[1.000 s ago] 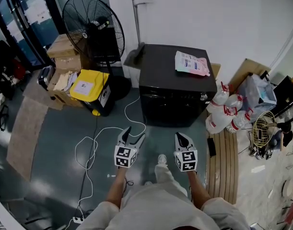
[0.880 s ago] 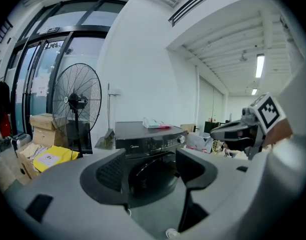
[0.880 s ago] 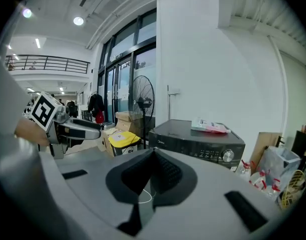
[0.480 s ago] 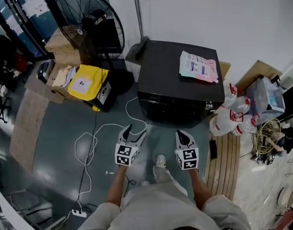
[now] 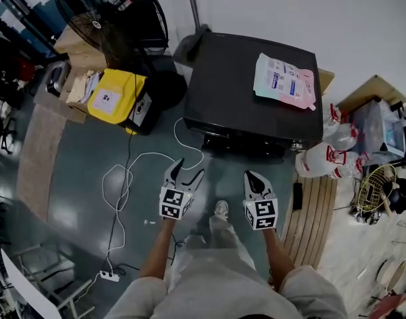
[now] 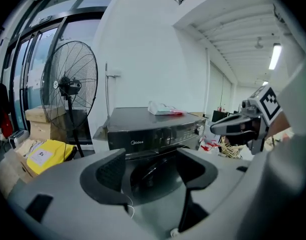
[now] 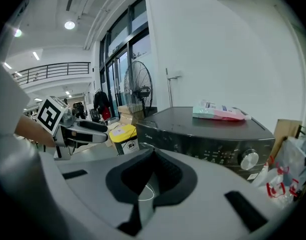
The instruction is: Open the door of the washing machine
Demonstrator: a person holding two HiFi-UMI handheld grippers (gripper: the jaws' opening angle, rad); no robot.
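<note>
Left jaws: wide apart and empty; the left gripper (image 6: 153, 180) is held in front of the washing machine (image 6: 151, 130), not touching it.
Right jaws: closed tip to tip, gripping nothing; the right gripper (image 7: 151, 178) also hangs in front of the machine.
Door (image 6: 148, 170): shut on the machine's front. Only the left gripper view shows its round window.
Dial (image 7: 249, 160): front right of the machine, only clear in the right gripper view.
Pouch (image 5: 286, 80): on the machine's top.
Fan (image 5: 115, 17): left of the machine.
Bottles (image 5: 330, 157): right of the machine, clearest in the head view.
</note>
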